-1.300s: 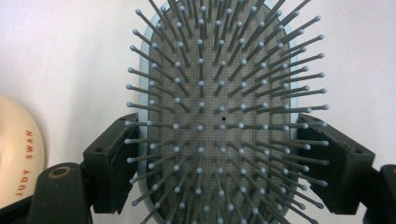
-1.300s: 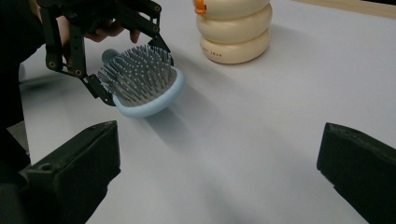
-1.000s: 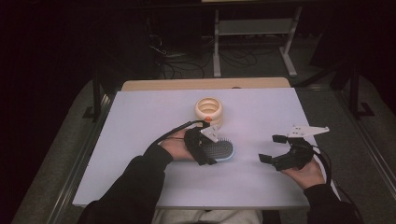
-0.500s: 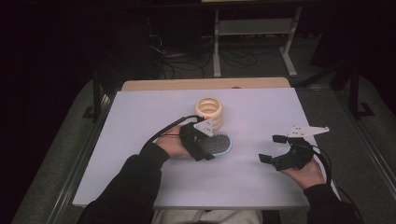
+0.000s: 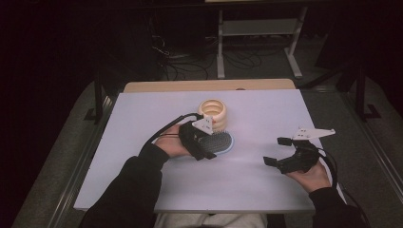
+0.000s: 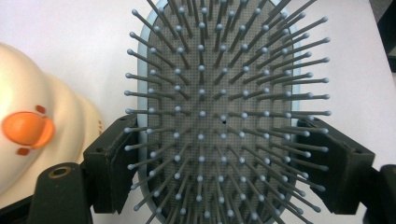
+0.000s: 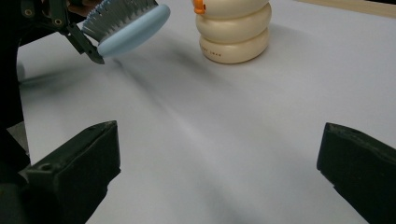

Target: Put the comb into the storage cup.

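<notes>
High view: near the middle of the white bench (image 5: 142,180), the left tongs (image 5: 209,147) pinch a blue hairbrush (image 5: 222,142), just in front of a cream ringed duck toy (image 5: 212,113). The right tongs (image 5: 278,152) sit spread near the right edge.

Left gripper view: both jaws press the hairbrush's (image 6: 224,112) sides, bristles facing the camera, toy (image 6: 32,130) beside it.

Right gripper view: jaws wide apart over bare bench (image 7: 210,140); the brush (image 7: 130,23) hangs tilted, clear of the surface.

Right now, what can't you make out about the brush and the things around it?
- Hairbrush handle: left gripper view, cut off by the bottom edge; high view, under the left gripper.
- Cream duck-shaped container: right gripper view, top cut off; the print on its base is too small to read.
</notes>
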A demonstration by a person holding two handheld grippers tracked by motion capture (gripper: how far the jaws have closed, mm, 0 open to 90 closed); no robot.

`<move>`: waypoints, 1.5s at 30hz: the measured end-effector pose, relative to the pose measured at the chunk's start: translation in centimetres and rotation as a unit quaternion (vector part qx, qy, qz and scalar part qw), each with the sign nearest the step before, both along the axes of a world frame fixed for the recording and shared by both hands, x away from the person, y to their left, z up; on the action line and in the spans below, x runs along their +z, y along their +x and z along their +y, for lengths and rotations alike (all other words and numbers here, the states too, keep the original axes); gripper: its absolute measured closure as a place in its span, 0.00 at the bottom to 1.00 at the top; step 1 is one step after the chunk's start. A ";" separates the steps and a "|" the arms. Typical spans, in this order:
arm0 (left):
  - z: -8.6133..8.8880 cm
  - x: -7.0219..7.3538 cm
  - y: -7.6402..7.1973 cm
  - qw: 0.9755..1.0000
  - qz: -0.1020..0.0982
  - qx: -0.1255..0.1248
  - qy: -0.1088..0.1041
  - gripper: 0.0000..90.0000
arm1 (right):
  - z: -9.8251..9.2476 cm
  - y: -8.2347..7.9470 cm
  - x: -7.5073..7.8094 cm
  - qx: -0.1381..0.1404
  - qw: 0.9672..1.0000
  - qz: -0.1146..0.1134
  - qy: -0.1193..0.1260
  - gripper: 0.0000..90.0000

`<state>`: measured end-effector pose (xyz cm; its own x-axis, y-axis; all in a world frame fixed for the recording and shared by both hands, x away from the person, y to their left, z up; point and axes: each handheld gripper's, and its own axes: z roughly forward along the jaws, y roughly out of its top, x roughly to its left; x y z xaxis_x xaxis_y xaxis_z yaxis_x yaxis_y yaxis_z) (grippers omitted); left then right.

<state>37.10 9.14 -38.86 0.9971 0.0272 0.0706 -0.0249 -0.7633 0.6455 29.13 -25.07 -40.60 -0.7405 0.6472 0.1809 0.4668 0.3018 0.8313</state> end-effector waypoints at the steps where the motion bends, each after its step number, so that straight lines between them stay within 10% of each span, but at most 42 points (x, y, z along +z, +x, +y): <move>1: 0.1 0.1 0.0 1.000 -0.001 0.000 -0.002 0.22 | 0.0 0.0 0.0 0.000 1.000 0.000 0.000 0.00; 45: 3.8 4.4 1.8 0.994 -0.008 0.051 -0.096 0.22 | 0.0 0.0 0.0 0.001 1.000 -0.001 0.002 0.00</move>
<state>38.86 12.91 -34.47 0.9874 0.1418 0.0708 0.0338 -0.6247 0.7802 29.10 -25.06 -40.60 -0.7426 0.6448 0.1813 0.4641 0.3002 0.8334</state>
